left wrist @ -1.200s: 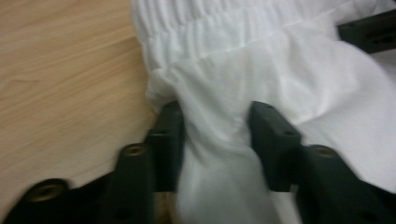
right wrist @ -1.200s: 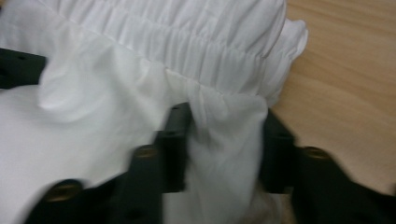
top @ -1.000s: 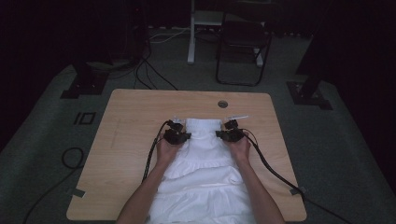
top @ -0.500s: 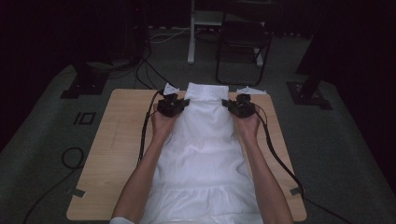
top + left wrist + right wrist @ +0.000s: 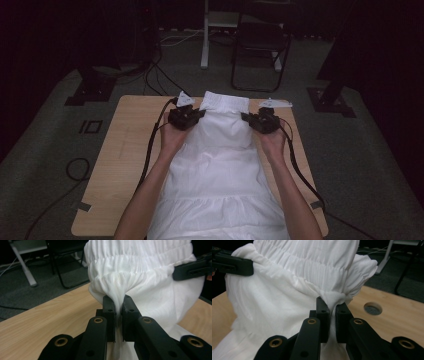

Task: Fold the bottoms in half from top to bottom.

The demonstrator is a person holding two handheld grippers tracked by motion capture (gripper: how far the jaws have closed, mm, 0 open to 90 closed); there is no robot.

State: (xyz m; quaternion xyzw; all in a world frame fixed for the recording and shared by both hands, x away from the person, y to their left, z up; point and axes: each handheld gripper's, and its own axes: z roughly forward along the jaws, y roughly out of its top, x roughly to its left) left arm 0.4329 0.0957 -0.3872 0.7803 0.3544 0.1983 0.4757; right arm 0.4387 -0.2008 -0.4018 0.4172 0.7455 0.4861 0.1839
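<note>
Pinching the soft white gathered-cotton skirt (image 5: pixel 220 165) just under its elastic waistband — both grippers (image 5: pixel 119 315) (image 5: pixel 331 315) clamped on it — light, floppy stuff.

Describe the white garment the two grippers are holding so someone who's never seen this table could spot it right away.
On the light wooden table, between the person's forearms, lies a long white skirt. The left gripper and right gripper pinch it just below its gathered elastic waistband, lifting that end. It is the sole cloth there, with a ruffled tier near the person.
</note>
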